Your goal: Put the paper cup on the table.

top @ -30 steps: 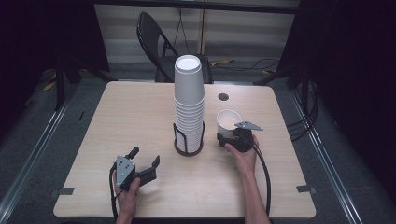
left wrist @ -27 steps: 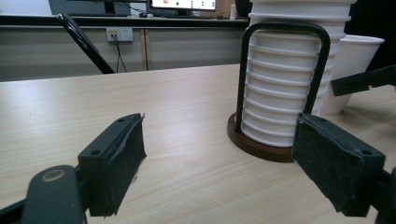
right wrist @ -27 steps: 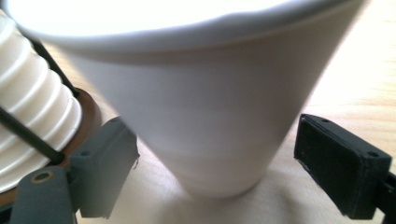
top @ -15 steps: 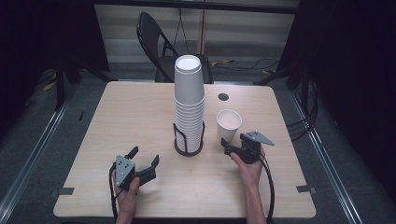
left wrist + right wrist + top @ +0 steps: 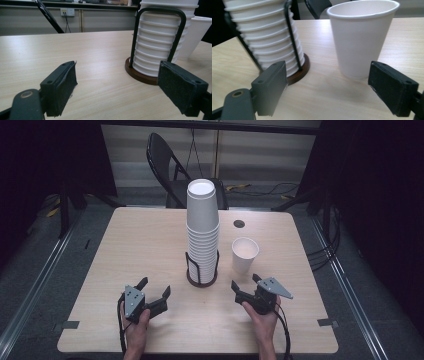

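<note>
High view: the single paper cup (image 5: 245,254) stood upright on the wooden tabletop (image 5: 150,240), just right of the cup stack (image 5: 202,227) in its wire holder (image 5: 201,270); the right tool (image 5: 246,288) lay just short of the cup with jaws apart and empty, and the left tool (image 5: 154,288), also spread and empty, rested near the front edge, left of the holder. The step in hand appeared to be the interval after setting 1 cup out; the next move would probably call for reaching to the stack top and lifting 1 cup without tipping the holder. Left gripper view: the left tool (image 5: 117,87) stood wide, the holder and stack just beyond its far jaw. Right gripper view: the right tool (image 5: 327,87) framed the cup (image 5: 362,40) without touching it. The tabletop was pale wood grain with a small dark grommet (image 5: 239,224); a folding chair (image 5: 172,170) stood behind it in a dim room with cables on the floor.
</note>
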Action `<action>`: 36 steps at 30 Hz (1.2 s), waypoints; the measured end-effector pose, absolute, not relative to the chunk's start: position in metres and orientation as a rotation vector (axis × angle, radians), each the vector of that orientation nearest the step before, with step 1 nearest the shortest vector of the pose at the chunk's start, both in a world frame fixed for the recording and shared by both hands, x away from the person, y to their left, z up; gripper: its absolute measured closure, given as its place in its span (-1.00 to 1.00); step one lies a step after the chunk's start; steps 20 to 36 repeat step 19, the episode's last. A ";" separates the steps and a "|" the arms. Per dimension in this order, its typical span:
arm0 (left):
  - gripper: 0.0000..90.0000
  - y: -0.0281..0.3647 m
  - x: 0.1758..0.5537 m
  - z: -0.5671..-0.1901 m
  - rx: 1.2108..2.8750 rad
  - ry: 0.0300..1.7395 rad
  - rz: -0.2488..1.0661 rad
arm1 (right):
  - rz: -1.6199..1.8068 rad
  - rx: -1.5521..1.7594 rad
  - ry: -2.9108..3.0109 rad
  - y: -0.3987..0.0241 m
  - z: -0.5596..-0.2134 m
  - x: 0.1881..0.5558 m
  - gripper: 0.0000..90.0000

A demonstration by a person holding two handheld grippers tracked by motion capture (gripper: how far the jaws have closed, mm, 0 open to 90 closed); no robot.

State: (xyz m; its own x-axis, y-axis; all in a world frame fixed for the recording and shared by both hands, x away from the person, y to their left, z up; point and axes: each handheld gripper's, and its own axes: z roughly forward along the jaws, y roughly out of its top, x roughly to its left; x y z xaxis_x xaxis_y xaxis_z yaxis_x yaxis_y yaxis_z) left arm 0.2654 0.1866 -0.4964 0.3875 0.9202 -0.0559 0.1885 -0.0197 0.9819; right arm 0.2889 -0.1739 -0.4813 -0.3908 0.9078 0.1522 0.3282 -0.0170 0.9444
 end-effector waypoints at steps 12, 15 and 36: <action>-0.65 0.186 0.261 -0.497 1.463 1.057 0.826 | 1.423 1.209 1.711 -0.160 -0.495 0.260 -0.68; -0.65 0.186 0.261 -0.497 1.463 1.048 0.825 | 1.425 1.188 1.694 -0.159 -0.495 0.256 -0.68; -0.65 0.188 0.260 -0.497 1.449 1.042 0.822 | 1.444 1.194 1.710 -0.160 -0.495 0.257 -0.69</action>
